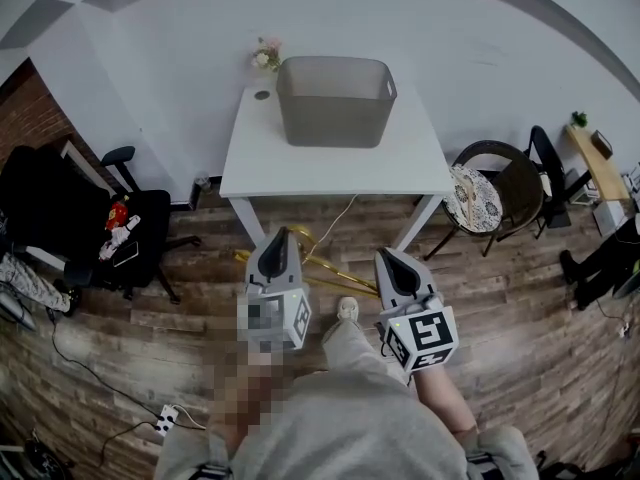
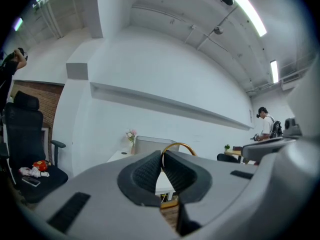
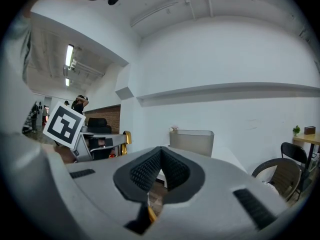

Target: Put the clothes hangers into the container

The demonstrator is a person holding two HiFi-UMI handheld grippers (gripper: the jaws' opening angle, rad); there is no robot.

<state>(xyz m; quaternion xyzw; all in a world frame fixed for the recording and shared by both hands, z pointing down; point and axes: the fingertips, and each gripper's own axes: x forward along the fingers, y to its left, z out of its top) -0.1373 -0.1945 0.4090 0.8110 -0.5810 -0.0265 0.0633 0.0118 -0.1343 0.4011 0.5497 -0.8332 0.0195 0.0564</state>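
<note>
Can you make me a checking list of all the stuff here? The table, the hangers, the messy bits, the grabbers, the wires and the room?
Surface: white table, standing on a wooden floor.
Job's things: grey container stands on the table toward the back, no hangers seen inside; gold hangers are held above the floor.
Clutter: small flower vase at the table's back left corner.
Grippers: left gripper is shut on the gold hangers' hook; right gripper has its jaws together, with a gold bit just below them, grip unclear.
Cables: white cable hangs under the table; power strip on the floor.
Surroundings: black office chair to the left, round chair to the right.
</note>
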